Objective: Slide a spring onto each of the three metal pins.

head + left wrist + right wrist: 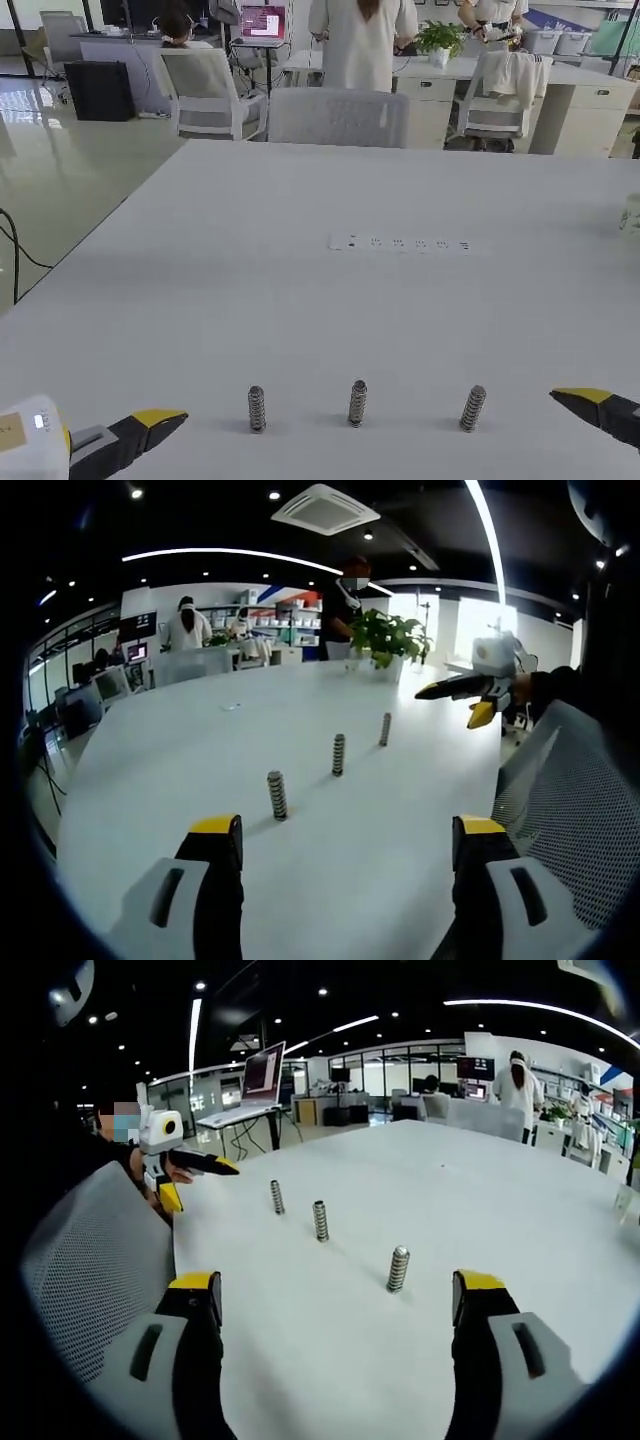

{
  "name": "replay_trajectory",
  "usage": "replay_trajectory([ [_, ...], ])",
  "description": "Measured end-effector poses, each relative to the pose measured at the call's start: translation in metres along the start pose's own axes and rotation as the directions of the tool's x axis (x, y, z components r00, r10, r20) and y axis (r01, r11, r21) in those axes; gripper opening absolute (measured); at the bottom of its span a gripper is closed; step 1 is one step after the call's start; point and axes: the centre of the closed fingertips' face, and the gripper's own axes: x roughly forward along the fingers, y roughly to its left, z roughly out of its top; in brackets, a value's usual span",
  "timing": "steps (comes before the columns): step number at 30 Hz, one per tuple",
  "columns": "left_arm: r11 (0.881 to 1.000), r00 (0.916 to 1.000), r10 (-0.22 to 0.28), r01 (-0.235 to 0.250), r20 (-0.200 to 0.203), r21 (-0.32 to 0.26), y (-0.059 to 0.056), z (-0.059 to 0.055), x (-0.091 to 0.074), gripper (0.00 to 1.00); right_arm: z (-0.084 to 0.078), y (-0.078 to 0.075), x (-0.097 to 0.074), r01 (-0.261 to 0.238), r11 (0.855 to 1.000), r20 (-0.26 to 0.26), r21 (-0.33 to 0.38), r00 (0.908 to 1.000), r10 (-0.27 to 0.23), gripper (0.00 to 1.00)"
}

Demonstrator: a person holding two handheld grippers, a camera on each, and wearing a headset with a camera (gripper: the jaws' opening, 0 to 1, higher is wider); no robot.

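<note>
White workbench runs across an open office, with a socket strip set into it at 12 o'clock from the springs. In the head view the left gripper hovers at 7 o'clock, its tip aimed toward 2 o'clock. Its jaws are spread wide with nothing between them. The right gripper hangs at 4 o'clock, aimed toward 10 o'clock, and its jaws are likewise wide apart and empty.

Three springs stand upright in a line at 6 o'clock between the two grippers: the left spring, the middle spring and the right spring. They are evenly spaced and not touching. In the right gripper view the right spring shows a rounded metal tip at its top. The pins inside are otherwise hard to make out.

On a far desk at 1 o'clock, a pot holds a green plant.
</note>
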Motion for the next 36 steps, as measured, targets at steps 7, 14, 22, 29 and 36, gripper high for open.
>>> replay_trajectory([
  [7,1.000,0.9999,0.015,-0.015,0.001,-0.012,0.0028,-0.0016,0.0016,0.95,-0.0025,0.0028,0.0014,-0.015,1.000,0.002,-0.005,0.9999,0.015,1.00],
  [14,1.000,0.9996,0.028,-0.028,-0.001,-0.014,0.0048,-0.0021,0.0016,0.97,0.0008,-0.0017,0.0009,0.005,1.000,0.020,0.005,0.9998,-0.005,1.00],
  [22,0.999,0.9994,0.034,-0.034,-0.008,-0.026,0.0072,-0.0064,0.0032,0.97,0.0018,-0.0018,-0.0020,0.022,1.000,0.020,0.010,0.9996,-0.022,1.00],
  [29,0.999,0.9994,0.034,-0.035,-0.007,-0.028,0.0082,-0.0068,0.0032,0.97,0.0016,-0.0024,-0.0017,0.028,0.999,0.019,0.016,0.9994,-0.029,1.00],
  [36,0.999,0.9996,0.028,-0.029,-0.010,-0.031,0.0067,-0.0074,0.0045,0.97,0.0009,0.0004,-0.0015,0.029,0.999,0.012,0.020,0.9995,-0.030,1.00],
])
